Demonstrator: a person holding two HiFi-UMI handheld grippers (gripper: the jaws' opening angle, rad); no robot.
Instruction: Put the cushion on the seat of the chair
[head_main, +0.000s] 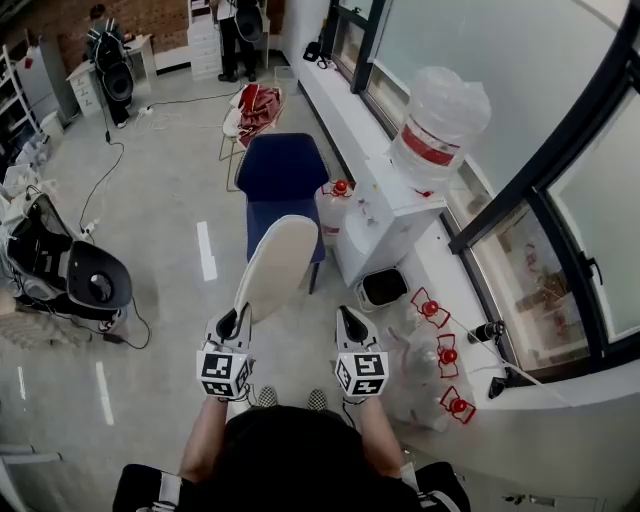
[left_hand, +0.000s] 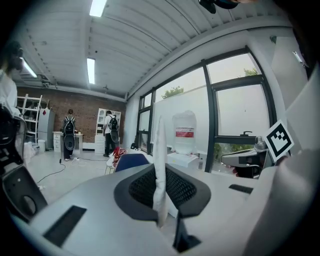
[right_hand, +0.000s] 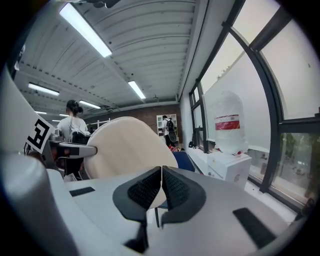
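Obs, single moment:

- L gripper (head_main: 238, 318): jaws clamped on near edge of cushion (head_main: 279, 260). L gripper view shows the cushion (left_hand: 160, 160) edge-on, a thin pale strip pinched between the two pads. Held by L only.
- R gripper (head_main: 350, 320): jaws together, nothing between them (R gripper view, (right_hand: 160, 187)). It sits level w/ L, beside the cushion and apart from it. From R the cushion (right_hand: 122, 145) shows its broad face, off to the left.
- Cushion in air, not yet on chair (head_main: 282, 165). Long axis runs fwd from L gripper and slightly rightward, i.e. pointing at the chair.
- Far end overlaps the chair's near blue edge in head view. Can't tell if it is actually over the seat or only short of it and higher.
- Chair dead ahead, in line w/ cushion axis. Also seen low past the jaws in both gripper views ( (left_hand: 131, 161), (right_hand: 182, 161)).
- Dispenser (head_main: 385, 215) stands just right of the chair.

Judgement:

- Move is L's: carry fwd along the cushion's own axis.
- Cushion looks tipped toward standing on edge, face to the right, so it prob. needs rolling flat before release.
- R nearer the dispenser side. It could steady the free end if it droops.
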